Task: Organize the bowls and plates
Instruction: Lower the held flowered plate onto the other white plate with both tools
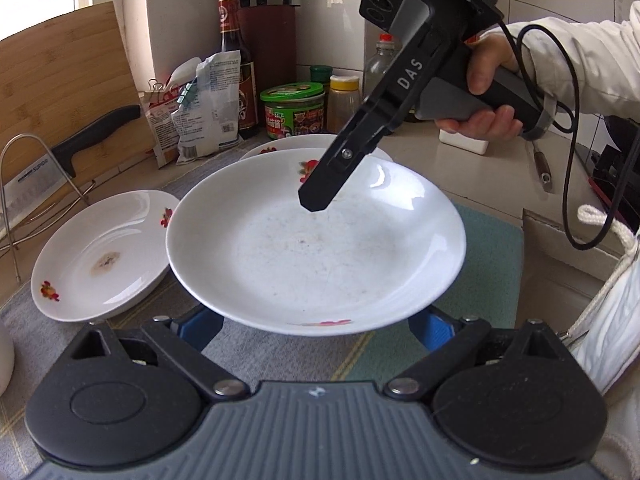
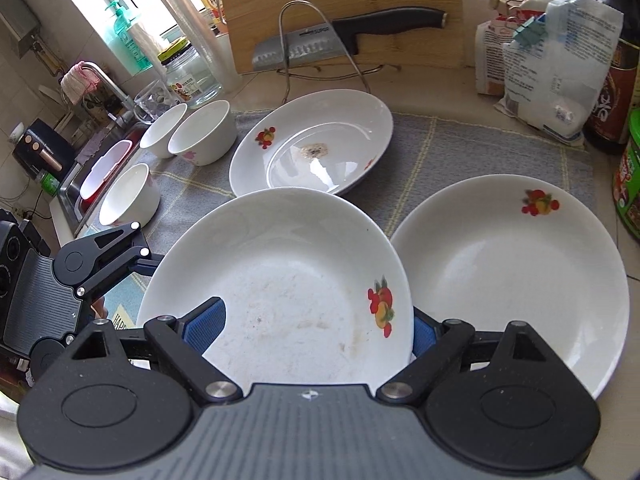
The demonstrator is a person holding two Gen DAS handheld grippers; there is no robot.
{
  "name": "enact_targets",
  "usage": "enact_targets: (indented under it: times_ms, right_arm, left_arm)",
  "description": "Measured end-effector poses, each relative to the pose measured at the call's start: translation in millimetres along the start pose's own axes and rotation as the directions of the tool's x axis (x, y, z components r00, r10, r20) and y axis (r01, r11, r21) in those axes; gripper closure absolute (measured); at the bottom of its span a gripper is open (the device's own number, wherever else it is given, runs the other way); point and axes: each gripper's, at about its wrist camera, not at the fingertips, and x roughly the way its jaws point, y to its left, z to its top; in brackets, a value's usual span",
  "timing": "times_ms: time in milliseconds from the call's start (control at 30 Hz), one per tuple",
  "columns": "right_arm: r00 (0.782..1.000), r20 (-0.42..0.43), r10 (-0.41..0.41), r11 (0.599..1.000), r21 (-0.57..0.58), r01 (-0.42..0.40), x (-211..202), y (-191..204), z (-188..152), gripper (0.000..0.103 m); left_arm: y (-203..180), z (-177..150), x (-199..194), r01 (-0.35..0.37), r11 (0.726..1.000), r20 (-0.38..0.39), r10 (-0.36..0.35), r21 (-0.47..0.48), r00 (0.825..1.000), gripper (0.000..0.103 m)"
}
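"DAS" on right tool [image 1: 316, 196]; "SUPOR" on cleaver blade [image 2: 296, 46].

Home kitchen, in everyday use. Tiled walls and a stone-look countertop [image 2: 440, 76], partly covered by a grey checked mat [image 2: 460, 148]. Bamboo cutting board [image 2: 340, 0] propped against the wall, with a cleaver [image 2: 320, 42] on a wire rack in front. Knife block [image 1: 266, 32], soy sauce bottle [image 1: 236, 60], seasoning jars [image 1: 294, 110] and clipped food bags [image 1: 200, 104] along the back. Sink [image 2: 76, 184] with faucet and soap dispenser [image 2: 120, 28] by the window. Floral plates [image 2: 312, 144] and white bowls [image 2: 204, 132] on the counter.
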Motion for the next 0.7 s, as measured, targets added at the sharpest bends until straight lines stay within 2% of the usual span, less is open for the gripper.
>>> enact_targets:
  times_ms: [700]
  right_arm:
    - [0.998, 0.048, -0.038, 0.998, 0.051, 0.036, -30, -72, -4, 0.008]
  left_arm:
    - [-15, 46, 64, 0.036, 0.999, -0.015, -0.036, 0.021, 0.999, 0.005]
